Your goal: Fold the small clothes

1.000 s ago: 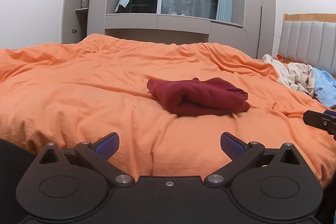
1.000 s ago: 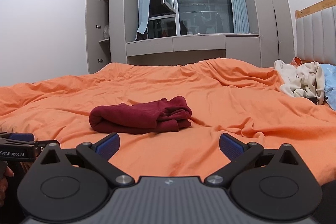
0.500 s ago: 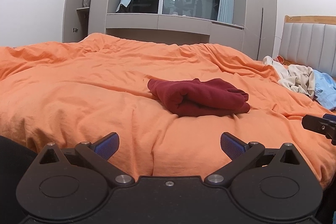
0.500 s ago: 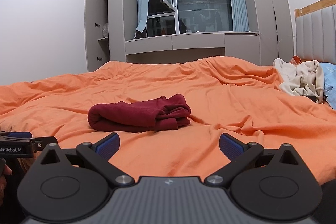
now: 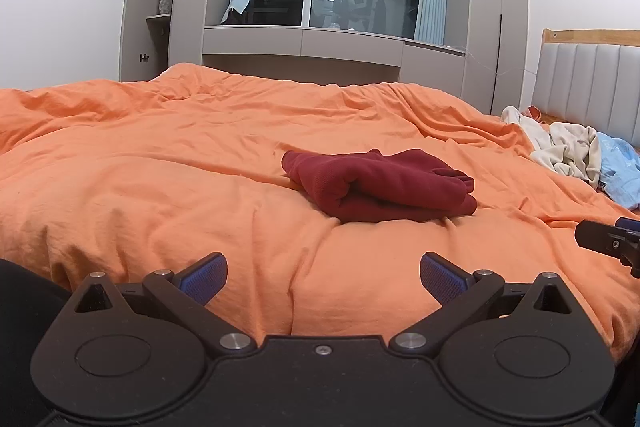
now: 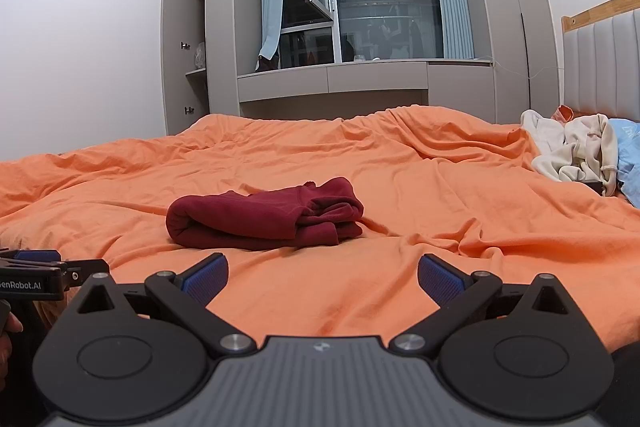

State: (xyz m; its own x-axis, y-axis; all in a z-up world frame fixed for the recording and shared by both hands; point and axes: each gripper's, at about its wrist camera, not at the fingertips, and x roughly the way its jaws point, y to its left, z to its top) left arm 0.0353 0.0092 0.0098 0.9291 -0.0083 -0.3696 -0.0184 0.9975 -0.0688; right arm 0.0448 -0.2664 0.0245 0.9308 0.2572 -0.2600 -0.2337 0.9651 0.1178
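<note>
Garment [image 5: 380,187] folded, so judge this one done: lift both tongs clear without brushing the stack, then go for the heap of clothes [image 6: 572,155] near the headboard. Your left tongs [image 5: 323,269] and right tongs [image 6: 322,270] are both spread apart and empty, low over the orange bed [image 5: 160,167]. The dark red bundle lies ahead of both, right of centre for the left tongs, left of centre for the right.

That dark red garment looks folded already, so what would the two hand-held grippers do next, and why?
Probably reach toward the unfolded pile of cream clothes by the headboard. The dark red garment already lies folded on the orange duvet, and both the left hand-held gripper and right hand-held gripper are open and empty.
</note>
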